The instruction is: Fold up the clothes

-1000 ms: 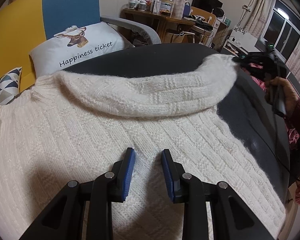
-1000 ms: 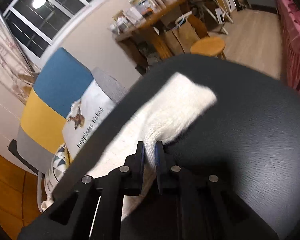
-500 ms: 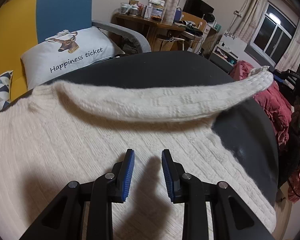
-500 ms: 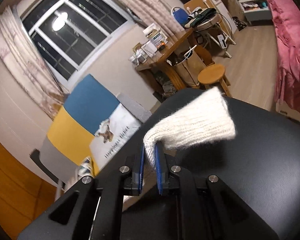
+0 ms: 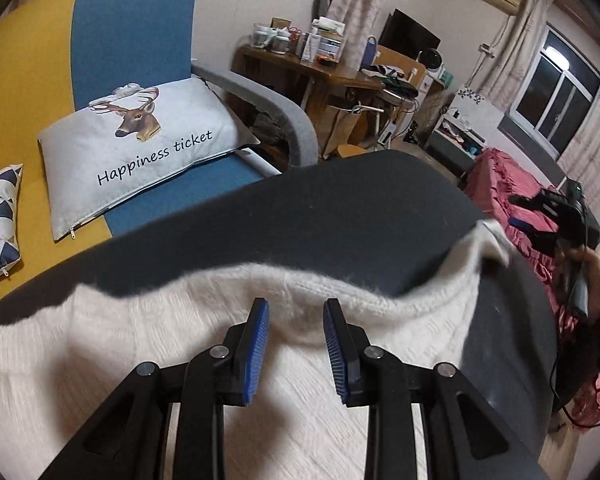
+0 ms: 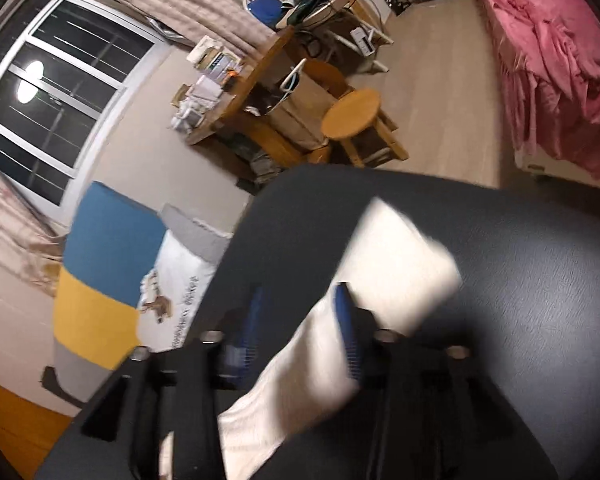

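Note:
A cream knit sweater [image 5: 148, 360] lies spread on the black table [image 5: 340, 208]. One sleeve [image 5: 380, 292] stretches across its far edge to the right, its cuff [image 5: 490, 240] lifted and curled. My left gripper [image 5: 296, 306] hovers open over the sleeve with nothing between its blue pads. In the right wrist view, which is blurred, my right gripper [image 6: 299, 292] has its jaws opening. The sleeve [image 6: 308, 360] runs loosely between them, against the right finger and apart from the left, and the cuff [image 6: 404, 256] hangs past it. The right gripper [image 5: 518, 211] also shows at the table's right edge.
A yellow and blue sofa [image 5: 132, 36] with a deer pillow [image 5: 140, 136] stands behind the table. A cluttered wooden desk [image 5: 312, 76] and a round stool [image 6: 352, 114] stand beyond. A pink bedcover [image 6: 560, 60] lies to the right. A hand [image 5: 592, 276] holds the right gripper.
The right gripper lifted the sleeve cuff while shut on it, then its jaws parted. The left gripper moved forward over the sweater to the sleeve at its far edge.

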{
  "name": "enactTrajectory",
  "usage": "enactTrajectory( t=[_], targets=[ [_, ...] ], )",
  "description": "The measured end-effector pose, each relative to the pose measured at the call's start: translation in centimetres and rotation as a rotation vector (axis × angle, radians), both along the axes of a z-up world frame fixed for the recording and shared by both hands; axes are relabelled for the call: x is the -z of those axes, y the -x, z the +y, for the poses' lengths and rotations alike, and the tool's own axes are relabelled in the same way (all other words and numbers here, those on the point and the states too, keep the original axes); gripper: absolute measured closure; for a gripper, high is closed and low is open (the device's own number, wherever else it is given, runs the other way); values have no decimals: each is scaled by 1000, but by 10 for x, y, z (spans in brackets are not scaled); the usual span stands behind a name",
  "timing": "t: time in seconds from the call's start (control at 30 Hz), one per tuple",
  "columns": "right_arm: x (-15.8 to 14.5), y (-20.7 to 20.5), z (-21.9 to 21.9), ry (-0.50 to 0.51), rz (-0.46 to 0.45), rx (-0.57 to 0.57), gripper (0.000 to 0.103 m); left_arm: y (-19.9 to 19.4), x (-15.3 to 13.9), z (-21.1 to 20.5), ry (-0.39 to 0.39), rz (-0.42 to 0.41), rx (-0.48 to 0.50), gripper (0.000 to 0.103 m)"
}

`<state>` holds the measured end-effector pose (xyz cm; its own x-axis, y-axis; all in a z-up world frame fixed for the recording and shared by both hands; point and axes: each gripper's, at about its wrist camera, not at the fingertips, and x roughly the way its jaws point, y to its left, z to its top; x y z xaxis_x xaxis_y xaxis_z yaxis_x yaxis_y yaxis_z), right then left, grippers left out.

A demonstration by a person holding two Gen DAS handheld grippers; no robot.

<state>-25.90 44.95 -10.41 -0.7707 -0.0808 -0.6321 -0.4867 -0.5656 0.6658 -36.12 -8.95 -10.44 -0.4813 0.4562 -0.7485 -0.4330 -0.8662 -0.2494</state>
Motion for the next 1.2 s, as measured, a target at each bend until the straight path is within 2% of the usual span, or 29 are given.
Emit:
enactTrajectory(
  t=[0.07, 0.17, 0.23, 0.3, 0.4, 0.5, 0.57, 0.6, 0.67, 0.7, 0.77, 0.87, 0.97, 1.03, 1.1, 1.2],
  targets=[
    [-7, -7, -3, -42, 20, -21, 56, -7, -1, -7, -8, 17, -25, 74],
    [-41, -28, -32, -171, 124, -123, 56, -26, -2, -23, -32, 40, -65, 74],
    [-71, -44, -80, -290, 229, -370, 56, -43, -3, -36, -51, 54, -92, 74],
    [-79, -50, -135, -408, 205, -606, 56, -62, 0, -46, -25, 70, -124, 74],
    [-71, -45, -218, -535, 139, -867, 56, -84, 3, -50, 56, 126, -149, 74],
    [-50, -19, -287, -609, 61, -996, 56, -90, 12, -50, 156, 142, -153, 74],
    [-34, 0, -313, -669, -1, -1009, 56, -92, 20, -52, 190, 125, -150, 74],
    [-23, 9, -322, -719, -56, -989, 56, -92, 27, -55, 179, 88, -149, 74],
    [1, 19, -328, -741, -181, -982, 56, -94, 38, -65, 131, 25, -150, 74],
    [10, 16, -329, -741, -189, -975, 56, -96, 38, -71, 99, 17, -153, 74],
    [13, 3, -325, -737, -146, -961, 56, -100, 40, -76, 70, 3, -150, 75],
    [14, -15, -314, -684, -128, -943, 56, -106, 41, -79, 57, -11, -131, 75],
    [10, -27, -315, -653, -166, -980, 56, -114, 37, -74, 92, -16, -96, 74],
    [1, -31, -319, -680, -154, -1018, 56, -105, 25, -68, 74, 0, -98, 74],
    [-12, -34, -316, -644, -73, -1024, 56, -91, 10, -56, 38, 33, -80, 74],
    [-23, -22, -312, -632, -37, -994, 56, -64, 8, -25, 83, 38, -10, 74]
  ],
)
